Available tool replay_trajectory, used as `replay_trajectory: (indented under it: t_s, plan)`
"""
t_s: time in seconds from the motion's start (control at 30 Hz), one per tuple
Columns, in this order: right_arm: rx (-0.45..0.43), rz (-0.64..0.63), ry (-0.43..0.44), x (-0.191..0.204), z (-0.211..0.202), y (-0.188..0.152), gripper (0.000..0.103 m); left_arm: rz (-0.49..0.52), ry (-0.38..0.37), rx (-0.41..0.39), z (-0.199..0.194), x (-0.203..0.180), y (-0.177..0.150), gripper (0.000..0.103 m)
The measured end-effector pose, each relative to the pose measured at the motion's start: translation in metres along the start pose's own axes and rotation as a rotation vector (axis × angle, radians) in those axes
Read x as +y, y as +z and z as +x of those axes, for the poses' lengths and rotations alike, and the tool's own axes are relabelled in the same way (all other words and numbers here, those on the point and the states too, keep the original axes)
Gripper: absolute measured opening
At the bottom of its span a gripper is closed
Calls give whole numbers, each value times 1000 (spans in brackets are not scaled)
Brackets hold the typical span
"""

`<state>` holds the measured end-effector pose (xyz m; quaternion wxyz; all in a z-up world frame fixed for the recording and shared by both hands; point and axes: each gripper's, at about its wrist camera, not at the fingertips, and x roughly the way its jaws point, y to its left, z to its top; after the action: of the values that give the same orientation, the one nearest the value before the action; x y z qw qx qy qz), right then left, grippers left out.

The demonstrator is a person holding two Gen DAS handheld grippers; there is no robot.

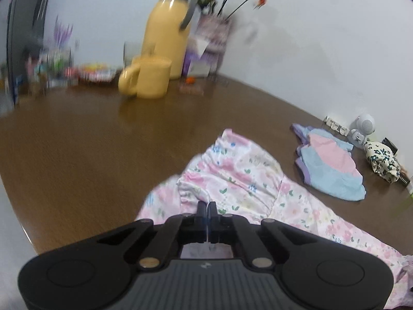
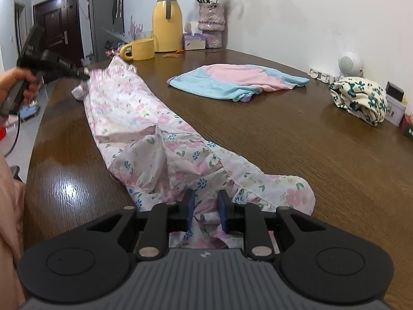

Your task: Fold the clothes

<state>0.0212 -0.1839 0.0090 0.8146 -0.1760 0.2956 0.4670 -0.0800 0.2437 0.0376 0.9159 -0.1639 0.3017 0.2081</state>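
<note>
— Brown wood-grain surface [image 2: 296, 139] fills most of both views, with a white wall behind it and a dark door far left in the right wrist view. What lies on it?

— Largest is the floral pink garment [image 2: 144, 129], stretched in a long band from the near edge toward the far left. One end is bunched under the right tool [image 2: 205, 208]; the other end is lifted off the wood at the far left.

— Who lifts it?

— The left tool [image 2: 84, 73], held by a hand [image 2: 15, 82]. In the left wrist view that same left tool [image 1: 206, 210] has its fingers clenched together on a thin edge of the floral cloth [image 1: 232, 178].

— And the right tool?

— Released: its two blue-padded fingers stand apart, just above the crumpled near end, with fabric between and under them. I cannot tell if they touch it.

— Other clothes?

— A folded pink and blue garment [image 2: 240, 80] lies flat to the right of the floral one, apart from it. Farther right, near the wall, sits a rolled cream cloth with dark green flowers [image 2: 361, 98].

— At the far end?

— A tall yellow jug [image 2: 166, 25], a yellow mug [image 2: 140, 49] just left of it, a vase with flowers [image 2: 211, 23] to its right, and a small white round gadget [image 2: 349, 63] by the wall.
</note>
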Motion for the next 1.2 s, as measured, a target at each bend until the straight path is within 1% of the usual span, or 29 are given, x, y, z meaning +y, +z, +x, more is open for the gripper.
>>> replay_trajectory:
  t_s: [0.1, 0.2, 0.33, 0.37, 0.43, 0.47, 0.5, 0.53, 0.57, 0.6, 0.67, 0.73, 0.77, 0.83, 0.87, 0.9, 0.97, 1.07, 1.2]
  plan:
    - [11, -53, -24, 7, 0, 2, 20, 57, 57, -34, 1, -4, 3, 0]
    - [16, -68, -33, 9, 1, 3, 20, 58, 59, -1, 12, -2, -3, 0]
    - [8, -52, -31, 7, -1, 4, 20, 47, 52, 33, 19, 1, -11, 1]
    - [5, -46, -29, 6, -2, 4, 21, 45, 56, 28, 18, 2, -11, 8]
    - [-1, -33, -25, 4, -4, 5, 25, 58, 91, -9, 10, 1, -10, 19]
    - [-4, -27, -23, 3, -5, 6, 30, 66, 104, -36, 4, -1, -9, 32]
    - [-6, -21, -21, 2, -6, 6, 36, 74, 107, -73, -4, -4, -8, 39]
    - [-11, -13, -18, 1, -8, 7, 39, 82, 110, -109, -11, -8, -6, 40]
    - [-35, 18, -1, -1, -14, 9, 41, 94, 100, -141, -18, -13, -5, 40]
    - [-56, 43, 14, -3, -20, 10, 42, 111, 70, -168, -24, -19, -3, 40]
    - [-99, 101, 34, -9, -32, 11, 44, 165, -16, -204, -31, -39, -1, 40]
    - [-138, 171, 39, -15, -43, 10, 48, 259, -119, -192, -29, -65, -5, 40]
    - [-147, 203, 32, -18, -47, 9, 50, 309, -170, -180, -26, -79, -8, 40]
    - [-148, 258, -2, -24, -52, 4, 51, 410, -273, -155, -21, -107, -14, 38]
    - [-143, 284, -25, -26, -54, 0, 51, 456, -308, -138, -18, -119, -18, 30]
    - [-136, 305, -41, -28, -55, -4, 51, 495, -318, -115, -14, -128, -24, 22]
    - [-133, 350, -67, -32, -57, -12, 51, 559, -339, -68, -5, -142, -35, 19]
    - [-142, 393, -83, -36, -58, -18, 51, 569, -362, -10, 5, -144, -45, 19]
    - [-150, 408, -84, -37, -53, -16, 51, 565, -332, 37, 16, -141, -60, 20]
